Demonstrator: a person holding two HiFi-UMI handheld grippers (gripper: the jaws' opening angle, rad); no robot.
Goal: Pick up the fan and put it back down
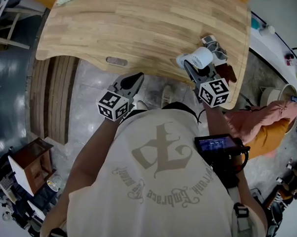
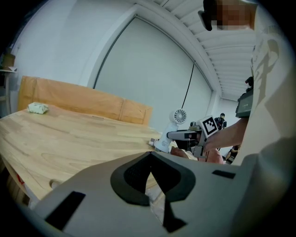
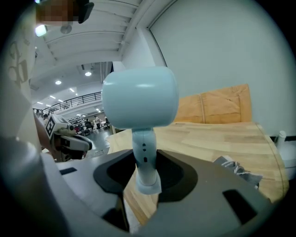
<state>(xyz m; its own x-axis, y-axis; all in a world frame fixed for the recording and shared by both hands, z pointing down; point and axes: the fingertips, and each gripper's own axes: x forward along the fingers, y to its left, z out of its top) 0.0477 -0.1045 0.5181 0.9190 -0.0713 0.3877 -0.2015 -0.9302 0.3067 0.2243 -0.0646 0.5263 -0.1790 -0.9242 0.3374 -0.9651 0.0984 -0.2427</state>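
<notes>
A: So, head view?
B: Right gripper (image 1: 202, 71) clamped on the fan (image 1: 199, 58) at the desk's (image 1: 142, 27) near right corner; left gripper (image 1: 132, 82) off the near edge.
A: Left gripper view?
B: Jaws together, empty.
A: Right gripper view?
B: Jaws squeezing the fan (image 3: 141, 99) by its stem.

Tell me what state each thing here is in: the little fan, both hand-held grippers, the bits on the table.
fan: gripped by its stem, head up.
right hand-held gripper: closed on the fan's stem.
left hand-held gripper: jaws together, empty.
crumpled grey item: lying on the wooden table beside the fan.
pale wad: lying at the table's far corner.
</notes>
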